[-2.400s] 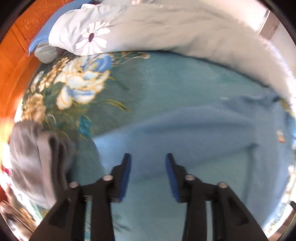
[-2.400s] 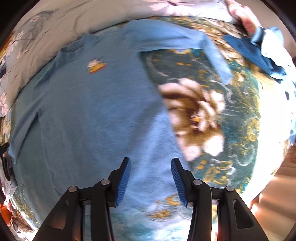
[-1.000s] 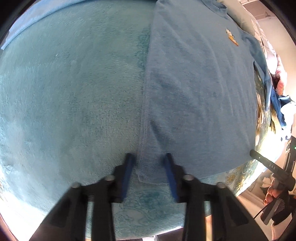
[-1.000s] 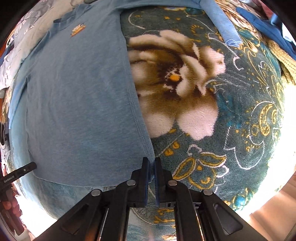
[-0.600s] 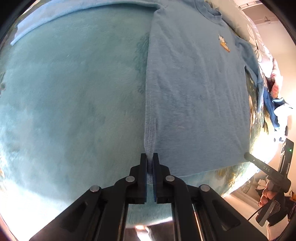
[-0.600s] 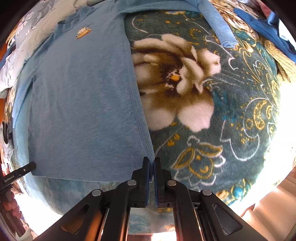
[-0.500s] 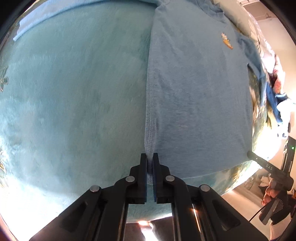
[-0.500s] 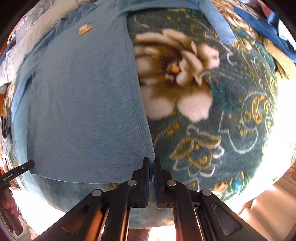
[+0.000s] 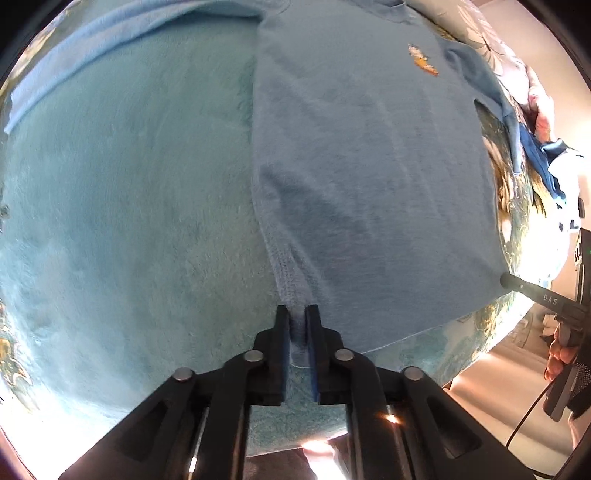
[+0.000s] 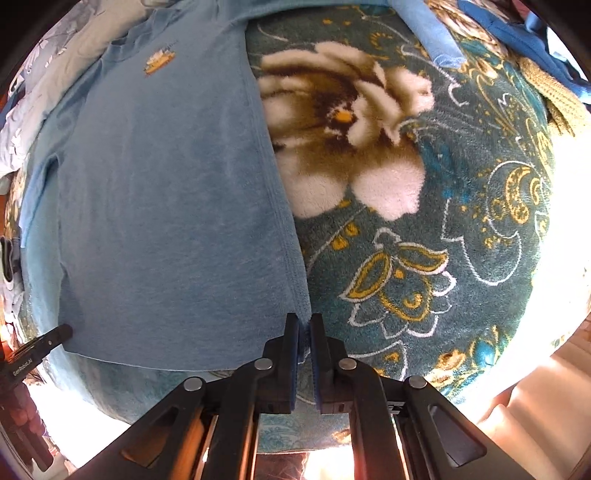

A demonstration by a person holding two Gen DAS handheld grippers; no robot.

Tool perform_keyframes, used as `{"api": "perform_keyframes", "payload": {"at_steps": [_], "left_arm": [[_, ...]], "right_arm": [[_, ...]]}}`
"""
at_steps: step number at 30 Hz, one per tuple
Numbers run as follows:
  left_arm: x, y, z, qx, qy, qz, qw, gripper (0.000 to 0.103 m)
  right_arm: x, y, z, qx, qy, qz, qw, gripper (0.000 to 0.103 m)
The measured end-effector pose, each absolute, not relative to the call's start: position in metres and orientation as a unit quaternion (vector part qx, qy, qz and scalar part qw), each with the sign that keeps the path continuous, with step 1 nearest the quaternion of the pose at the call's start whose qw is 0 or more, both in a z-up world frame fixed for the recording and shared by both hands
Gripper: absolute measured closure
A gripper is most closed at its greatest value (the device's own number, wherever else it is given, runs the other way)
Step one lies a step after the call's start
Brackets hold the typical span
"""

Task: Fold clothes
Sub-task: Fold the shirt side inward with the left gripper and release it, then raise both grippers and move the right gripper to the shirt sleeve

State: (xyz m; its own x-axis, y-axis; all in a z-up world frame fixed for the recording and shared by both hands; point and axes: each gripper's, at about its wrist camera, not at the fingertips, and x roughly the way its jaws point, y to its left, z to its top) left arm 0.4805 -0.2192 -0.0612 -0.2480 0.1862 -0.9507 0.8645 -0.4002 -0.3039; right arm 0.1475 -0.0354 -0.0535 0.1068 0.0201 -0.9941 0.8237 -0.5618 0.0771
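Looking down through the left wrist view, the left gripper (image 9: 297, 321) sits at lower centre with a bunched fold of hem between its blue pads; its jaws are opening a little, yet the cloth is still caught between them. That hem belongs to the light blue knit T-shirt with a small orange chest emblem (image 9: 369, 155), which lies face up across the centre and right of the frame, collar toward the top, on the plush teal bed blanket (image 9: 129, 203). One long sleeve trails along the upper left edge. At the right edge a hand (image 9: 561, 354) holds the right gripper's handle, its black finger reaching to the shirt's other bottom corner.

In the right wrist view, the right gripper (image 10: 303, 332) at lower centre is pinched nearly shut on the shirt's right hem corner, a thin sliver of cloth showing between its pads. The shirt fills the left half of the frame; the blanket's large brown-and-white flower print (image 10: 351, 122) fills the upper right. A dark blue garment (image 10: 517, 33) lies at the upper right edge.

The shirt looks light, soft and limp, so it should drape and sag wherever unsupported. The stitched hem corners seem the firmest places to hold; a loosening pinch on the left could let the cloth slip.
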Motion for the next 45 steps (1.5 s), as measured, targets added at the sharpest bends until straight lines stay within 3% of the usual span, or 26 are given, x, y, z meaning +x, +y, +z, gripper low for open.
{"api": "perform_keyframes", "payload": {"at_steps": [4,6,8,12,14,17,23,27,36,41,45], "left_arm": [[0.483,-0.237,-0.02,0.526,0.452,-0.668,0.269,0.06],[0.483,-0.249,0.011,0.502,0.429,-0.702,0.268,0.048],[0.498,-0.261,0.039,0.478,0.404,-0.732,0.268,0.043],[0.528,-0.282,0.097,0.426,0.353,-0.791,0.262,0.033],[0.476,-0.291,0.127,0.401,0.333,-0.814,0.257,0.029],[0.46,-0.304,0.157,0.362,0.306,-0.846,0.245,0.017],[0.427,-0.314,0.192,0.325,0.259,-0.882,0.223,0.0],[0.426,-0.314,0.21,0.321,0.227,-0.892,0.221,0.0],[0.403,-0.311,0.234,0.323,0.185,-0.893,0.254,0.0],[0.379,-0.301,0.247,0.327,0.149,-0.871,0.335,0.0],[0.363,-0.299,0.254,0.312,0.178,-0.855,0.374,0.0]], "right_arm": [[0.142,-0.041,-0.022,0.645,0.31,-0.611,0.338,0.09],[0.135,-0.045,0.002,0.633,0.289,-0.635,0.335,0.082],[0.127,-0.049,0.032,0.618,0.257,-0.664,0.333,0.057],[0.122,-0.079,0.08,0.58,0.203,-0.714,0.335,0.04],[0.121,-0.087,0.106,0.555,0.191,-0.736,0.337,0.03],[0.128,-0.095,0.139,0.521,0.171,-0.762,0.345,0.022],[0.148,-0.112,0.179,0.478,0.163,-0.777,0.376,0.016],[0.163,-0.123,0.197,0.452,0.159,-0.784,0.394,0.0],[0.178,-0.131,0.248,0.362,0.154,-0.82,0.415,0.0],[0.156,-0.134,0.26,0.333,0.144,-0.84,0.404,0.0],[0.12,-0.136,0.251,0.324,0.139,-0.858,0.373,0.0]]}}
